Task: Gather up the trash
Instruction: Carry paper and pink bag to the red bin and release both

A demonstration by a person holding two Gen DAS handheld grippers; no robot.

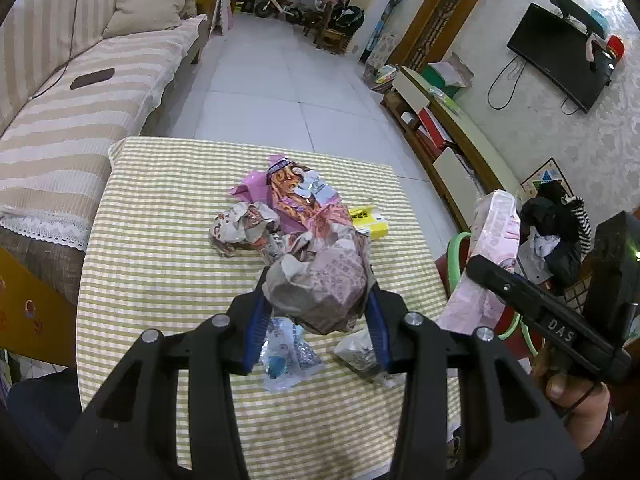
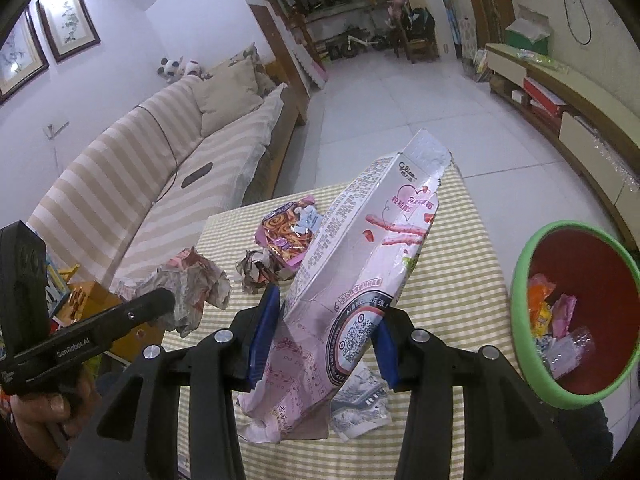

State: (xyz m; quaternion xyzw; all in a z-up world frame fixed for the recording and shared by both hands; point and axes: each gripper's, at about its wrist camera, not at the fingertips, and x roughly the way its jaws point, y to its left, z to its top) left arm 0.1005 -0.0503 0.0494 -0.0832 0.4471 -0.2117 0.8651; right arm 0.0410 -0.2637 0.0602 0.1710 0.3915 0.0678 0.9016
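Left gripper (image 1: pixel 318 294) is clamped on a crumpled paper wad (image 1: pixel 320 284), both blue pads pressed into its sides, and the wad is lifted off the bench (image 1: pixel 160 208). Right gripper (image 2: pixel 326 336) is gripping a pink snack box (image 2: pixel 360 248), pads on its lower end, so the box sticks up and tilts away from the camera with its torn top highest.

More trash sits on the bench around the wad. Just beyond it there's a pink wrapper (image 1: pixel 296 196) with a smaller paper ball (image 1: pixel 244 228) touching its left side, and a yellow packet (image 1: pixel 370 222) to the right of the wrapper. Below the wad, closer to the camera, lie a clear plastic bag (image 1: pixel 284 354) and a small silver wrapper (image 1: pixel 358 352), a bit apart from each other.

The pile stays in the middle of the bench, so the checked cloth is bare on the left and along the far edge. Past the far edge it's open tile floor (image 1: pixel 272 80), with a striped sofa (image 1: pixel 80 100) off the left side.

The bin (image 2: pixel 536 248), red with a green rim, is off the right edge of the bench, mouth tipped toward the right wrist camera. Inside it are a few colourful wrappers (image 2: pixel 548 308) and something clear and plastic.
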